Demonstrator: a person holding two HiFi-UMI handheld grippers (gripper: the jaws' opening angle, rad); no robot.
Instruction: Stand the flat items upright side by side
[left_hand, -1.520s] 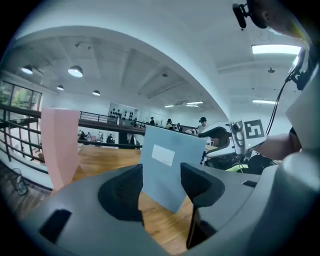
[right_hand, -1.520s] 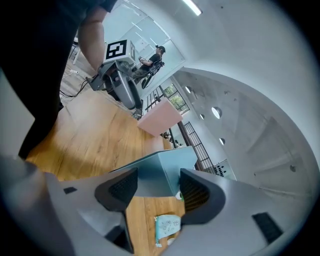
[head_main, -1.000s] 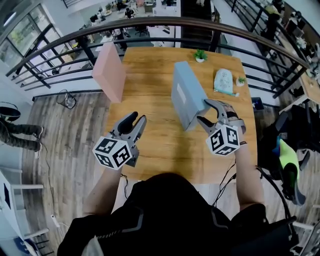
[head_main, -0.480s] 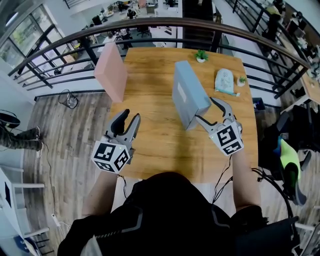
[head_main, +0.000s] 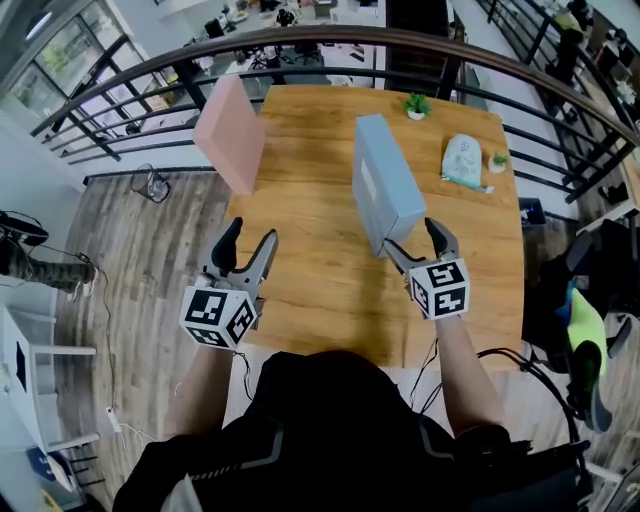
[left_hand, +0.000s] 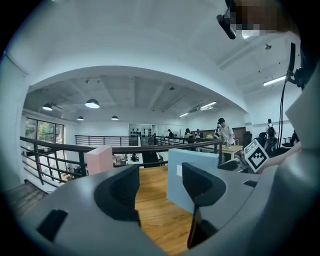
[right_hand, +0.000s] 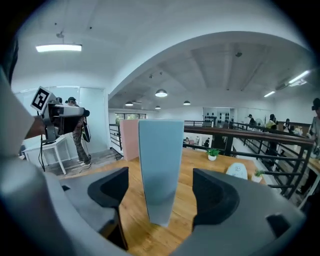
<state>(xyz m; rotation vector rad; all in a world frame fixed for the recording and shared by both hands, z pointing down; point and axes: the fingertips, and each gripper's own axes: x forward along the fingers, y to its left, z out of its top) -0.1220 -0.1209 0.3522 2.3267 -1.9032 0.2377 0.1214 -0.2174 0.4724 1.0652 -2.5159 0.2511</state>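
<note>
The blue box (head_main: 385, 190) stands upright on the surface (head_main: 320, 290), between the right tool's (head_main: 411, 242) spread jaws, which have just been opening and do not touch it. It looks stiff, light, smooth and tippy; pinching its broad faces low seems safest. The pink box (head_main: 232, 135) stands well ahead of the left tool (head_main: 250, 236), whose empty jaws have just been opening too.

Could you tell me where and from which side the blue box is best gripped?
I would grip the blue box across its thin near edge, coming from the person's side: it stands upright with that narrow edge facing the right gripper, whose jaws have just been opening and straddle it without touching.
</note>
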